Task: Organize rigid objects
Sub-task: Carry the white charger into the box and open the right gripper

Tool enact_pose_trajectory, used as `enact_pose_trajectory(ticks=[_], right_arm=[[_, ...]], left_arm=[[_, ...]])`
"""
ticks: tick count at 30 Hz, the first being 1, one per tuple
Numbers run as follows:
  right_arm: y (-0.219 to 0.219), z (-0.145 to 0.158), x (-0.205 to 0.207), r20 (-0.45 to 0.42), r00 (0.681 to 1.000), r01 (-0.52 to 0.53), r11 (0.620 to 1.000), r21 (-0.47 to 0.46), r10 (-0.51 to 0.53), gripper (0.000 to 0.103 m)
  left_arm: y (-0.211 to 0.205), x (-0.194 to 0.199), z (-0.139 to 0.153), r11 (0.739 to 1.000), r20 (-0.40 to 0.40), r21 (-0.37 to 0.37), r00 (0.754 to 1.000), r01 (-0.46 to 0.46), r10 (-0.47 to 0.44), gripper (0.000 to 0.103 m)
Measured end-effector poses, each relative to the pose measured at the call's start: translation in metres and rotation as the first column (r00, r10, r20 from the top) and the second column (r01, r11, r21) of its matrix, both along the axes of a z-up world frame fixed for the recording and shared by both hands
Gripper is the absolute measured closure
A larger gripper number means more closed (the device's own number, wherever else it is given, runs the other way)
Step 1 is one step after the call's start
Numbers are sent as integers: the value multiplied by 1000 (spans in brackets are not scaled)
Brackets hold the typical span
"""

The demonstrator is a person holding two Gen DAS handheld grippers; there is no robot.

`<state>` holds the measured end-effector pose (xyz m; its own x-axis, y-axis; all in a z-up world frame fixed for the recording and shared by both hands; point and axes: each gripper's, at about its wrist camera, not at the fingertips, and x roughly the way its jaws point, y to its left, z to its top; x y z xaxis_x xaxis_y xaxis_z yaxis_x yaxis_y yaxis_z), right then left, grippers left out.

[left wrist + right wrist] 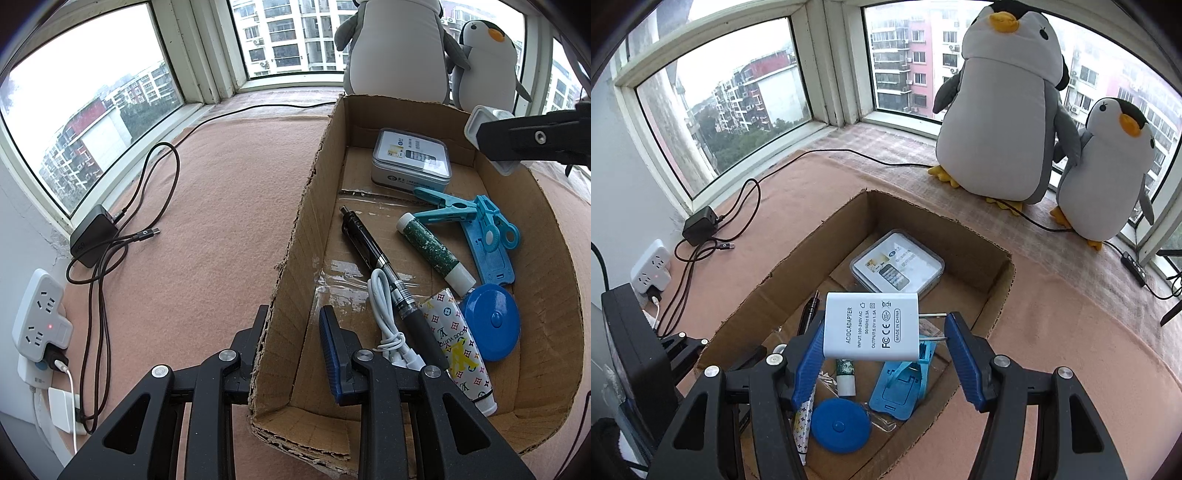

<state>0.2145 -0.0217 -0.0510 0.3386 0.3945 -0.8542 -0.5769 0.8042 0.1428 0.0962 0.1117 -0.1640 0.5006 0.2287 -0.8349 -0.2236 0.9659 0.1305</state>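
Charger (871, 326) over box (993, 284)
Right gripper (886, 354) clamped it, long axis crosswise, prongs pointing right. Left gripper (295, 354) straddled the box's left wall, jaws apart.

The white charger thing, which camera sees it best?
The right wrist view: the adapter faces it, label readable, prongs out, over the box. The left wrist view shows only its edge by the right gripper.

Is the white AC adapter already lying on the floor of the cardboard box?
No, the white AC adapter hangs above the cardboard box, between the fingers of the right gripper.
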Motion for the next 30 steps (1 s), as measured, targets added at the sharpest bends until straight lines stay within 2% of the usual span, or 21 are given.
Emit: enact_pose_trajectory(ticks=[14, 30], right_arm=[[16, -25, 7, -26, 1000, -15, 999, -44, 14, 44], [15, -26, 8, -28, 1000, -13, 999, -52, 11, 43]], left_arm=[[1, 1, 1, 1000, 0, -1, 1000, -3, 3, 76], [1, 1, 1, 1000, 1, 0, 1000, -3, 3, 75]])
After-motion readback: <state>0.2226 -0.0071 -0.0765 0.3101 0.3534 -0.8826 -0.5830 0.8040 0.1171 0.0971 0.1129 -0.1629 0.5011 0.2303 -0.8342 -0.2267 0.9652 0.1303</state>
